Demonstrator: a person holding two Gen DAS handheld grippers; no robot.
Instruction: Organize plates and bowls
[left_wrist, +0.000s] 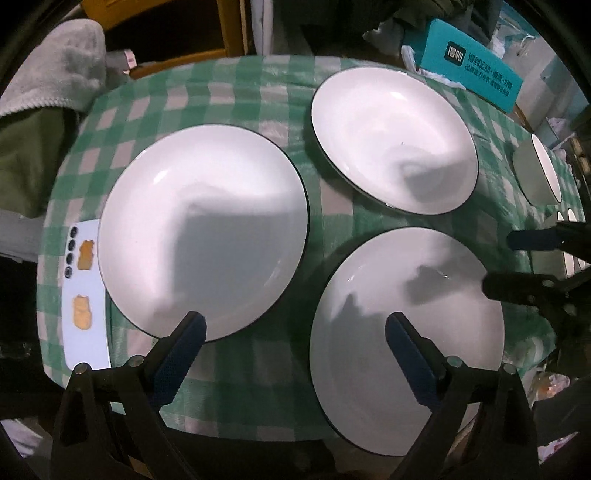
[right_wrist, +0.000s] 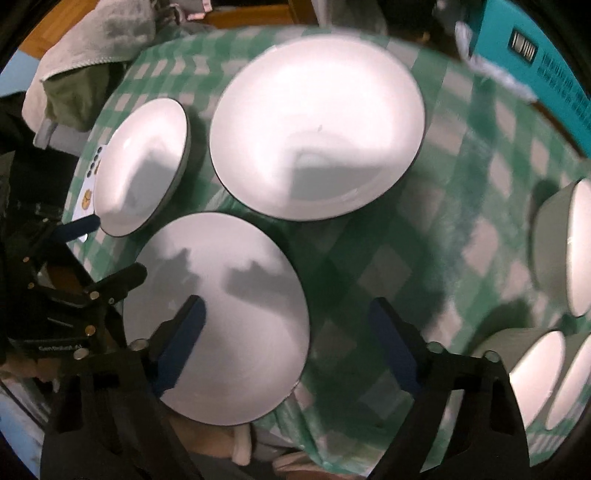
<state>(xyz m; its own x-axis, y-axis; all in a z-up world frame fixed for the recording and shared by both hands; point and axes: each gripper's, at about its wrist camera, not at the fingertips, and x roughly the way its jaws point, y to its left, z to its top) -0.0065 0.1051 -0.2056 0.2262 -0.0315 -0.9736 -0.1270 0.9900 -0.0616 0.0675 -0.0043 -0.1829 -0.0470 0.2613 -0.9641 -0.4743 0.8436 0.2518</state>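
Three white plates with dark rims lie on a green checked tablecloth (left_wrist: 240, 96): a left plate (left_wrist: 203, 232), a far plate (left_wrist: 391, 136) and a near plate (left_wrist: 402, 339). They also show in the right wrist view: left plate (right_wrist: 142, 166), far plate (right_wrist: 317, 125), near plate (right_wrist: 221, 314). Grey bowls stand at the right (right_wrist: 565, 247), (right_wrist: 535, 369). My left gripper (left_wrist: 295, 325) is open above the gap between the left and near plates. My right gripper (right_wrist: 286, 306) is open over the near plate's right edge, and also shows in the left wrist view (left_wrist: 496, 262).
A teal box (left_wrist: 472, 59) stands at the table's far right edge. A white card with stickers (left_wrist: 83, 295) lies left of the left plate. A grey towel (left_wrist: 55, 66) and green cloth are heaped beyond the table's left side.
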